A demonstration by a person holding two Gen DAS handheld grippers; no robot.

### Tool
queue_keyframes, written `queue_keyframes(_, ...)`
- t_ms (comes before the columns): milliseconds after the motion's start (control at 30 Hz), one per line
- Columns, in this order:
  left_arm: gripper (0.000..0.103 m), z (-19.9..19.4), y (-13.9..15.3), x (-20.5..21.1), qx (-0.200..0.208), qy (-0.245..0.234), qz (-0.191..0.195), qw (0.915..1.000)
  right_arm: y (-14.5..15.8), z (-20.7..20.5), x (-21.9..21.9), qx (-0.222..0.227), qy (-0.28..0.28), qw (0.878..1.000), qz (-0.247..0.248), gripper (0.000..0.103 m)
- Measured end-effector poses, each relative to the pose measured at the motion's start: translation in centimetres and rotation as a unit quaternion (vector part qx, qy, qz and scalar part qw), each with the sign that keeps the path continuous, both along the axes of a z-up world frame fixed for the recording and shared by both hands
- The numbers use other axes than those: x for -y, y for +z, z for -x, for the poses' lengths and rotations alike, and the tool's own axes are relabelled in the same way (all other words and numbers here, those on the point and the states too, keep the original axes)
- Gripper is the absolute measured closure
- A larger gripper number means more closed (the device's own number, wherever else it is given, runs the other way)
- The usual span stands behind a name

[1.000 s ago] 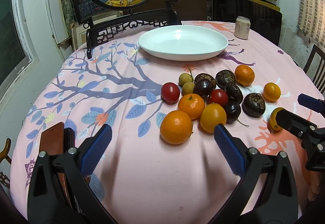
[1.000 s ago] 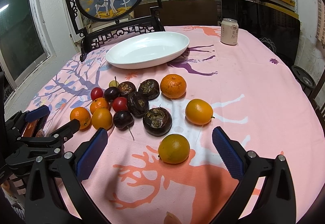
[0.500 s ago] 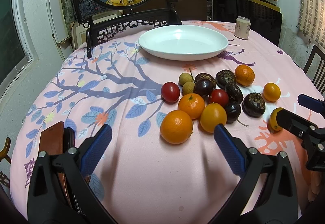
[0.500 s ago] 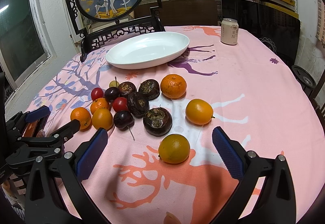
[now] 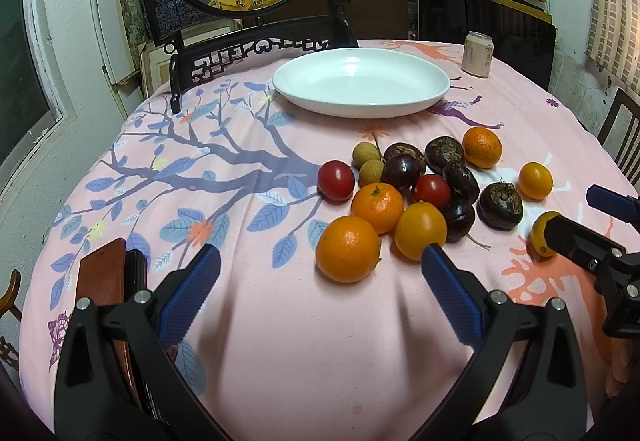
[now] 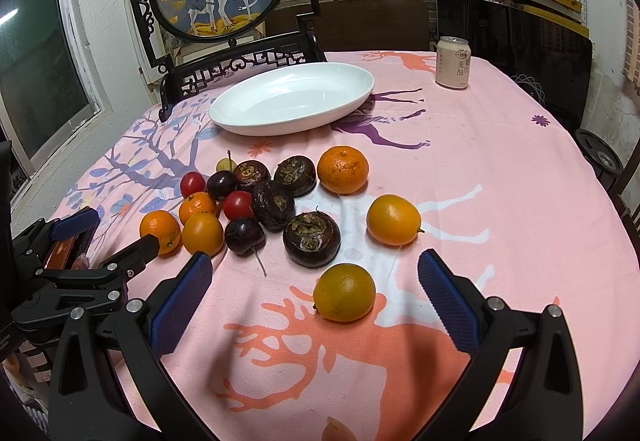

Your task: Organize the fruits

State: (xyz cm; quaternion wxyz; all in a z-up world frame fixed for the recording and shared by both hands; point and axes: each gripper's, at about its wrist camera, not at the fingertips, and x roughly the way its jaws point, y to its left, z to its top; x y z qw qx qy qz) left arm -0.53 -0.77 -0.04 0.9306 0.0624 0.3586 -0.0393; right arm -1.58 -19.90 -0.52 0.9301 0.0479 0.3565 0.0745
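Status: no change vs 1 s ago; nothing moved. Left hand-held gripper (image 5: 320, 275): jaws apart, empty, just short of nearest orange (image 5: 347, 249). Right hand-held gripper (image 6: 314, 281): apart, empty, flanking a citrus (image 6: 344, 292). Fruits loose on desk (image 6: 500, 169); plate (image 5: 362, 87) empty. Sorting not begun.

Both tools match: the left black plastic two-finger gripper (image 5: 320, 273) and the right black plastic two-finger gripper (image 6: 316, 275) each carry triangular cut-out arms, silver round screws at the joints, and long blue finger pads (image 5: 188, 297) with a fine knurled, ribbed texture.
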Motion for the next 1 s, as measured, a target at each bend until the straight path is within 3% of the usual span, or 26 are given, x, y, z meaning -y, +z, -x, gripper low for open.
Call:
queue_keyframes(400,0.002,-0.4,-0.9,0.0,-0.025,-0.005,0.008,0.9996,0.3,0.1,-0.8,-0.014,0.017,1.0,-0.004,0.001)
queue_keyframes(667,0.002,-1.9,-3.5,-1.1,-0.124,-0.015,0.039,0.9913,-1.0,-0.1,1.8,-0.061,0.022,0.998,-0.025,0.001)
queue_keyframes(800,0.002,-1.8,-3.7,-0.4,-0.127,-0.022,0.01,0.9917,-1.8,0.2,2.6,-0.075,0.02,0.997,-0.002,0.001)
queue_keyframes(1000,0.002,-1.6,-3.5,-0.6,-0.132,-0.032,0.015,0.9906,-3.0,0.0,3.2,-0.103,0.029,0.994,0.003,0.001)
